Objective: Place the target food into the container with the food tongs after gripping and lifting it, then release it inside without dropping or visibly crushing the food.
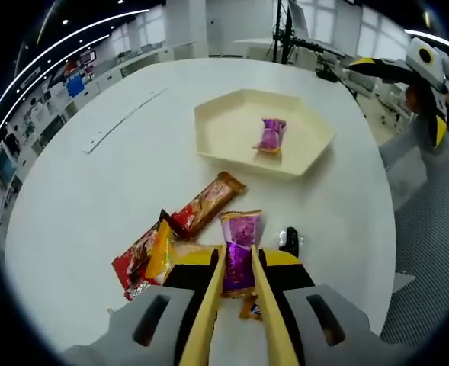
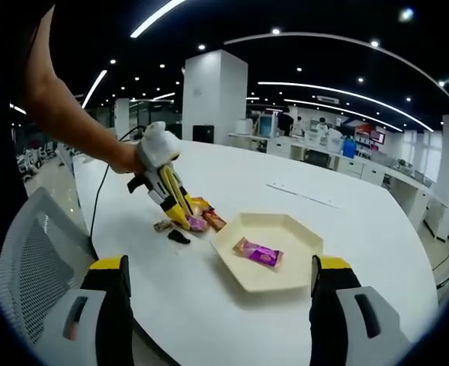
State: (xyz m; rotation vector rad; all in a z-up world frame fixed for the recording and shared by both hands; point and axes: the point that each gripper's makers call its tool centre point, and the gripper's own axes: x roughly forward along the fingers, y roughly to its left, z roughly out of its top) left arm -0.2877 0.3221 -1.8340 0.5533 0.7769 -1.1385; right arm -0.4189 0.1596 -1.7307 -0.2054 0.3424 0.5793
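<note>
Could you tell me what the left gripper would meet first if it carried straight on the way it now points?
The purple snack packet already lying between the left gripper fingers. Beyond it, bare table, then probably the cream hexagonal tray; depth is unclear.

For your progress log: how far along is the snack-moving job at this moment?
Done: one purple-wrapped snack lies in the cream hexagonal tray. In hand: the left gripper, fitted with yellow tongs, is closed around a second purple packet on the white table. Left: lifting, carrying and releasing it there. The right gripper hangs open.
</note>
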